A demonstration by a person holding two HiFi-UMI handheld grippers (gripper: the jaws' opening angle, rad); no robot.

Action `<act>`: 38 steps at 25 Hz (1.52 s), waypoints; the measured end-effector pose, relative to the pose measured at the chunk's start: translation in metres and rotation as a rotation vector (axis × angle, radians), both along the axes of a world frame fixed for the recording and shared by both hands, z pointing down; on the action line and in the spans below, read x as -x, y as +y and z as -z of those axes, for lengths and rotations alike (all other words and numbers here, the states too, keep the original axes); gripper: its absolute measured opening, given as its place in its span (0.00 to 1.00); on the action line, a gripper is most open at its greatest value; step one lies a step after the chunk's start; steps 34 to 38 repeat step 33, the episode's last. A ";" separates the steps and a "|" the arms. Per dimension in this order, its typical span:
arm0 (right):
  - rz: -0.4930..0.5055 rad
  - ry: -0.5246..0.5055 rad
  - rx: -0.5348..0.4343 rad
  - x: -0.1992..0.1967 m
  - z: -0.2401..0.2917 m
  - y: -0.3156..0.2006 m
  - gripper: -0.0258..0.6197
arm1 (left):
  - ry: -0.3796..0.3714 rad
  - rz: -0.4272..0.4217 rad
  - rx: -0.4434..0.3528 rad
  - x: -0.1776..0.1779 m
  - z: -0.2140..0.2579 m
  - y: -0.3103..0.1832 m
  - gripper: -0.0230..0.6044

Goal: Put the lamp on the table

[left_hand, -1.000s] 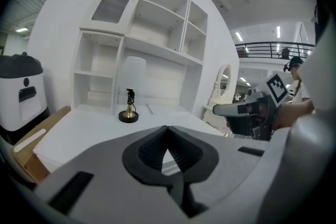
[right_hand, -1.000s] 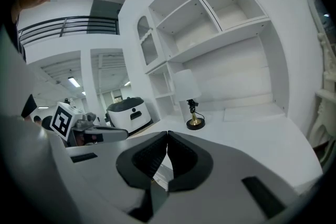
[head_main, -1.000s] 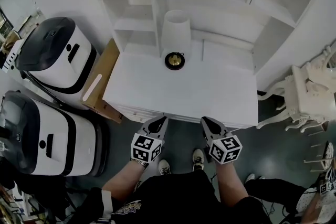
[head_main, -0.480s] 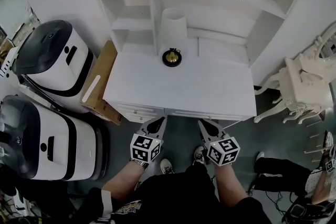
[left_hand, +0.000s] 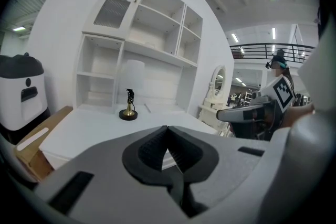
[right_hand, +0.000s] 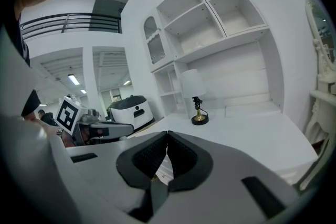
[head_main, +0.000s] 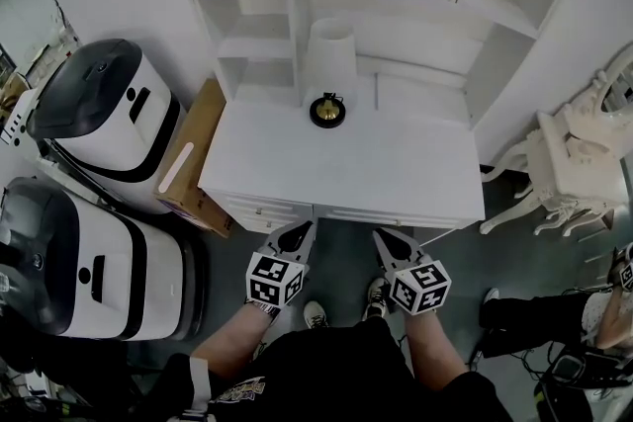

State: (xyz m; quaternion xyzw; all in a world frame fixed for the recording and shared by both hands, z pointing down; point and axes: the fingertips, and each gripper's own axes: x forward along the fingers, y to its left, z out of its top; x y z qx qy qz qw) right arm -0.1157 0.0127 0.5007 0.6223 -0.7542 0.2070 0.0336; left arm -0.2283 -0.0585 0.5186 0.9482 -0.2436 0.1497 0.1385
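The lamp [head_main: 329, 74] has a white shade and a brass stem on a black round base. It stands upright at the back of the white table [head_main: 346, 173], near the shelf unit. In the left gripper view the lamp [left_hand: 129, 93] is far ahead; in the right gripper view the lamp [right_hand: 196, 97] is likewise far off. My left gripper [head_main: 300, 234] and right gripper [head_main: 388, 240] hover side by side before the table's front edge, both shut and empty.
A white shelf unit [head_main: 396, 5] rises behind the table. Two white and black machines [head_main: 99, 104] and a cardboard box [head_main: 188, 158] stand at the left. A white ornate chair [head_main: 579, 173] is at the right. A person's legs [head_main: 534, 311] show at lower right.
The view has shifted slightly; both grippers stay shut in front of the table edge. The person at lower right has moved. The lamp has not moved.
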 end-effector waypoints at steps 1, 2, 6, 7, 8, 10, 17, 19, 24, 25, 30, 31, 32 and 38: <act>0.002 -0.001 0.002 0.001 0.000 0.000 0.08 | -0.001 0.000 0.004 0.000 -0.001 0.000 0.05; 0.004 -0.001 0.004 0.001 -0.001 0.000 0.08 | -0.002 0.000 0.006 0.000 -0.002 0.000 0.05; 0.007 -0.003 0.011 0.003 -0.005 0.000 0.08 | -0.014 -0.005 0.000 0.001 -0.005 0.001 0.05; 0.008 -0.003 0.012 0.003 -0.005 0.000 0.08 | -0.020 -0.006 -0.001 0.002 -0.006 0.001 0.05; 0.011 -0.002 0.013 0.004 -0.006 -0.001 0.08 | -0.022 -0.006 -0.001 0.003 -0.007 0.001 0.05; 0.016 -0.001 0.013 0.005 -0.006 -0.002 0.08 | -0.021 -0.004 0.004 0.003 -0.008 0.001 0.05; 0.024 -0.008 0.019 0.005 -0.009 -0.005 0.08 | -0.022 -0.007 0.018 0.000 -0.012 0.003 0.05; 0.024 -0.010 0.020 0.005 -0.011 -0.005 0.08 | -0.020 -0.005 0.020 0.000 -0.013 0.003 0.05; 0.023 -0.015 0.020 0.007 -0.011 -0.004 0.08 | -0.018 -0.002 0.026 0.000 -0.015 0.004 0.05; 0.023 -0.015 0.020 0.007 -0.012 -0.004 0.08 | -0.018 -0.002 0.029 0.000 -0.015 0.003 0.05; 0.022 -0.015 0.023 0.007 -0.012 -0.004 0.08 | -0.019 -0.006 0.035 -0.001 -0.016 0.005 0.05; 0.021 -0.015 0.023 0.006 -0.012 -0.004 0.08 | -0.018 -0.007 0.035 -0.002 -0.016 0.005 0.05; 0.020 -0.015 0.023 0.006 -0.012 -0.004 0.08 | -0.018 -0.007 0.035 -0.002 -0.016 0.006 0.05; 0.020 -0.014 0.023 0.006 -0.012 -0.004 0.08 | -0.018 -0.008 0.035 -0.002 -0.016 0.006 0.05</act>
